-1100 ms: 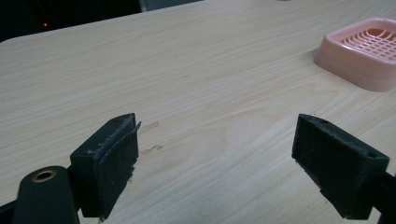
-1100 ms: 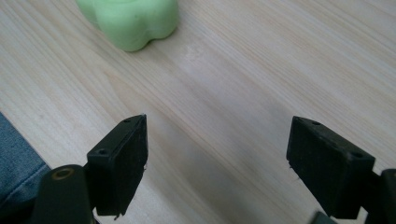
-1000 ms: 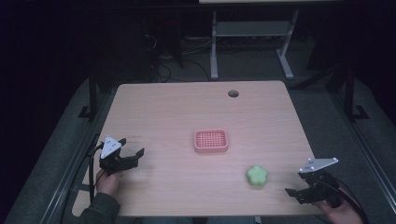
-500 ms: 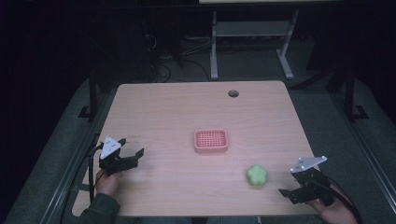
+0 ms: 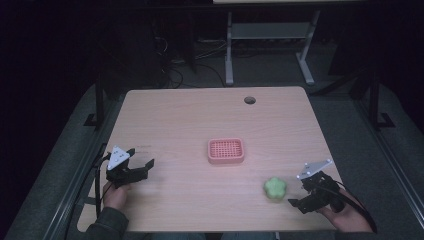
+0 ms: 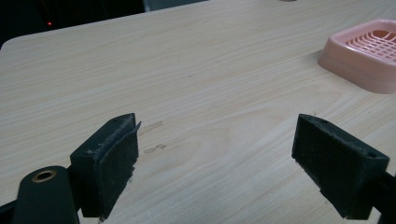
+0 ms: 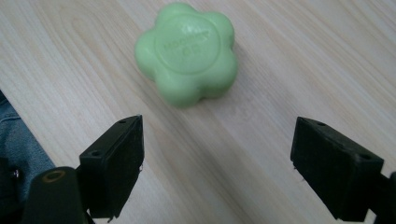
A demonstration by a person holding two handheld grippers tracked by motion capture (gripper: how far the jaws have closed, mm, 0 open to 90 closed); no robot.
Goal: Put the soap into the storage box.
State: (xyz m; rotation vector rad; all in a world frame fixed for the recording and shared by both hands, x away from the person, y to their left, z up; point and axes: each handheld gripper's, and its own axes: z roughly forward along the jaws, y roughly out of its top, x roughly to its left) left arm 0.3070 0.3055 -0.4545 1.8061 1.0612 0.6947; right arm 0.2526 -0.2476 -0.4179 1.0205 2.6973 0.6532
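Pink basket at mid-table, green flower-shaped soap near the right gripper.

The pink basket (image 5: 226, 151) — a shallow tray with a slotted grid floor — sits near the middle of the wooden table (image 5: 200, 120) with nothing inside it. The green soap (image 7: 189, 51) lies flat on the bare wood, apart from the basket, just ahead of the right gripper (image 5: 299, 194), whose jaws stand wide apart — nothing held. The left gripper (image 5: 146, 165), near the table's left edge, is likewise spread wide and holds nothing.

overhead forward-down, gripper views near table (image 5: 175, 125)
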